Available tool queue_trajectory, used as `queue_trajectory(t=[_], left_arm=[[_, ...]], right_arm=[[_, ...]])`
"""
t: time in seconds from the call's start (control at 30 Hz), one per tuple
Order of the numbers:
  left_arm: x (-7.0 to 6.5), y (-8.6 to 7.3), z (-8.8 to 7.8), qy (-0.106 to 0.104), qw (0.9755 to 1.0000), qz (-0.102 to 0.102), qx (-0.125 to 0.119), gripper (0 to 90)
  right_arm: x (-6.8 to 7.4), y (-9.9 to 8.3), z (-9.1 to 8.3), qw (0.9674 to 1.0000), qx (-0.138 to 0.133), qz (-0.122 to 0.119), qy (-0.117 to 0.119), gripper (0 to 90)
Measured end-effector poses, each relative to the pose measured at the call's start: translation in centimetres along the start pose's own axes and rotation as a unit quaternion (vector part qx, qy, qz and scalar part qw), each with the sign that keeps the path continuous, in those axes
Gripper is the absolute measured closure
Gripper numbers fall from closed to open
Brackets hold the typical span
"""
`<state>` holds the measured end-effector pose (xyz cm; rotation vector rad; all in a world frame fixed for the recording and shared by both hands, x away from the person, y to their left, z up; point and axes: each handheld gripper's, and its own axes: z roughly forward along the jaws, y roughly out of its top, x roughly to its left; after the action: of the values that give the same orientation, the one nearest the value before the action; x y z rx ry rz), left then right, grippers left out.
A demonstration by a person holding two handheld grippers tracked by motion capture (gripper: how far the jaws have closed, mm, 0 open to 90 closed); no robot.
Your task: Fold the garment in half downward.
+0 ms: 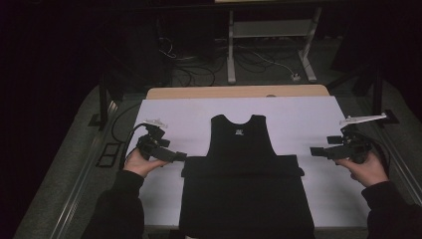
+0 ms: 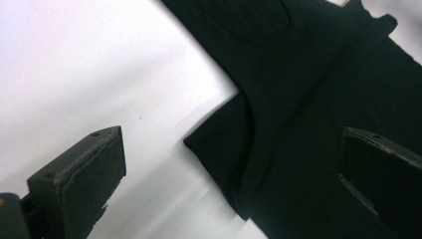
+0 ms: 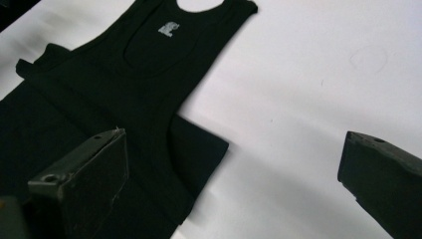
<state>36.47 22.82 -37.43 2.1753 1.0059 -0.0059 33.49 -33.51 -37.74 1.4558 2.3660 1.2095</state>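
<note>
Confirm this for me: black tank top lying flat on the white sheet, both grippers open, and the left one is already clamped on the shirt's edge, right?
Not quite. The left gripper is not clamped on anything: the left gripper view shows its jaws spread wide, with the black tank top lying untouched on the white sheet between and beyond them. The right gripper is open too.

A white sheet (image 1: pixel 308 119) is spread over the wooden tabletop (image 1: pixel 239 91). Beyond it, a white frame (image 1: pixel 271 30) and tangled cables (image 1: pixel 191 74) are seen on the floor.
</note>
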Motion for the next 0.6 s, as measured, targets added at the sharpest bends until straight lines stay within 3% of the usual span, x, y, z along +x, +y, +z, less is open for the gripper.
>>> queue_trajectory(t=[0.27,0.6], left_arm=[[0.2,1.0,-0.5,0.003,0.9999,0.013,0.004,0.0],[0.6,2.4,-0.4,0.005,0.9999,0.014,0.003,0.0]], right_arm=[[-0.4,0.7,-0.2,1.0,-0.007,-0.001,-0.004,0.0],[-0.3,1.9,0.5,0.9999,0.003,-0.015,-0.004,0.0]])
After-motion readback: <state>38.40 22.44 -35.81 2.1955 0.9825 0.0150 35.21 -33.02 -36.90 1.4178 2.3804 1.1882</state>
